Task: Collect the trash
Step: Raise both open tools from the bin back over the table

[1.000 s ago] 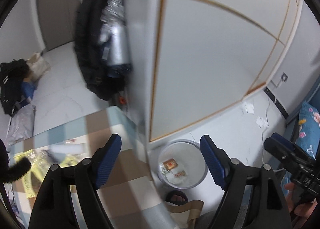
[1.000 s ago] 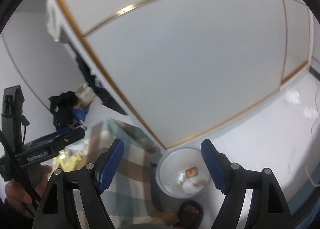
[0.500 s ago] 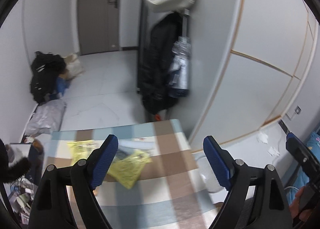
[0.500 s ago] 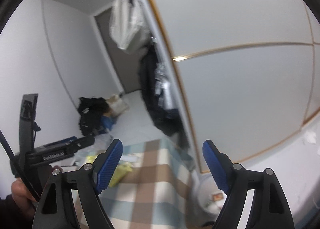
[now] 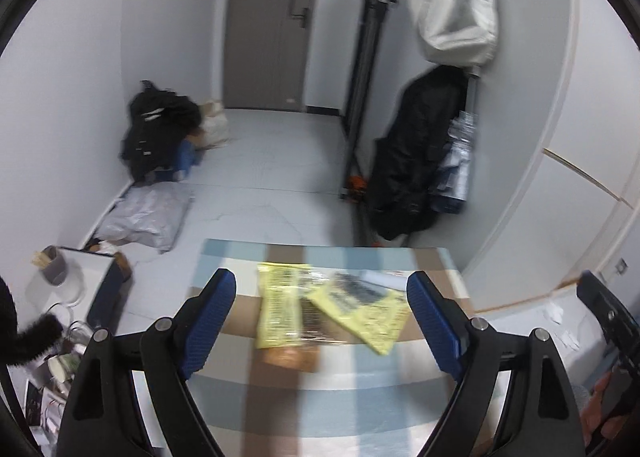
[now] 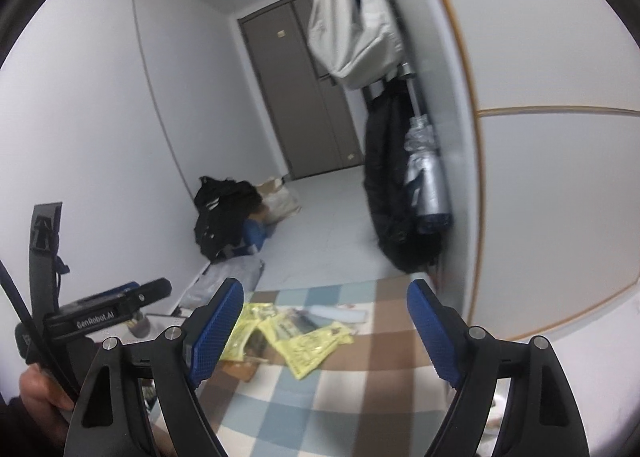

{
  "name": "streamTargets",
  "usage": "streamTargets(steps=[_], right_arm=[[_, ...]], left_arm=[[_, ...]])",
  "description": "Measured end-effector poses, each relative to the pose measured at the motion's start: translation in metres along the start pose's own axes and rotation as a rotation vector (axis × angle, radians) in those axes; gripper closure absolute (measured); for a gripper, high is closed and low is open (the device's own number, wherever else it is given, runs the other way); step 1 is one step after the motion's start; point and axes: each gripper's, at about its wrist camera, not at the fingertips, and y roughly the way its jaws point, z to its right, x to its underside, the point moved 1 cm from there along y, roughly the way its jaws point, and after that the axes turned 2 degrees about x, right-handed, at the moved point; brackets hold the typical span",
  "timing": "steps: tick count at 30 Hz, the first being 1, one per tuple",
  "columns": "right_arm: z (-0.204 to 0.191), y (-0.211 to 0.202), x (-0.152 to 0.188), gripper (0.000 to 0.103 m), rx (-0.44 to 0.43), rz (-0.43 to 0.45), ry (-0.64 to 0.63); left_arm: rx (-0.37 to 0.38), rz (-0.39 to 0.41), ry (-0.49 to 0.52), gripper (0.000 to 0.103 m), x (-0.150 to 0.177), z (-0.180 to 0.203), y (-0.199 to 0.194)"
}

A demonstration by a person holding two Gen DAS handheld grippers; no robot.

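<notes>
Two yellow wrappers [image 5: 280, 305] [image 5: 362, 307] lie overlapping on the checked tablecloth [image 5: 320, 397], with a brown wrapper [image 5: 288, 357] under them and a pale blue packet [image 5: 386, 277] behind. My left gripper [image 5: 321, 277] hovers over them, open, with nothing between its blue pads [image 5: 208, 321]. In the right wrist view the same yellow wrappers [image 6: 308, 345] lie ahead of my right gripper [image 6: 326, 286], which is open and empty too. The left gripper [image 6: 108, 307], held by a hand, shows at that view's left edge. The right gripper [image 5: 608, 317] shows at the left view's right edge.
A black bag pile [image 5: 160, 129] and a grey plastic sack [image 5: 144, 217] sit by the left wall. A black coat [image 5: 416, 161] and a white bag [image 5: 456, 5] hang beside the wardrobe [image 5: 580, 177]. A cluttered low stand [image 5: 56, 269] is left of the table. Tissue scraps [image 5: 556, 313] lie on the floor.
Both views swung away from the white bin on the floor and the wardrobe, round to the table. The yellow wrappers now sit between the fingers. Both grippers remain open.
</notes>
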Motion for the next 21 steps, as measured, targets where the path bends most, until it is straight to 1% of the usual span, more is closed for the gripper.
streamTargets(steps=[5,8,11,14,16,18,21], right_arm=[[-0.026,0.019,0.023,0.019,-0.016,-0.046,-0.039],[-0.035,0.034,0.038,0.019,-0.023,-0.079,-0.051],[-0.041,0.048,0.052,0.019,-0.019,-0.122,-0.062],[-0.046,0.060,0.063,0.019,-0.011,-0.163,-0.079],[-0.047,0.069,0.070,0.019,-0.006,-0.193,-0.092],[-0.049,0.077,0.076,0.019,-0.008,-0.217,-0.104],[-0.051,0.091,0.080,0.019,0.001,-0.252,-0.127]], left_arm=[[-0.034,0.015,-0.042,0.015,0.007,-0.031,0.009],[-0.046,0.006,-0.052,0.015,0.016,-0.047,0.014],[-0.043,-0.020,-0.072,0.015,0.024,-0.060,0.025],[-0.019,-0.060,-0.090,0.015,0.034,-0.071,0.038],[-0.010,-0.083,-0.092,0.015,0.039,-0.075,0.045],[0.017,-0.107,-0.093,0.015,0.044,-0.079,0.052],[0.020,-0.141,-0.076,0.015,0.047,-0.081,0.060]])
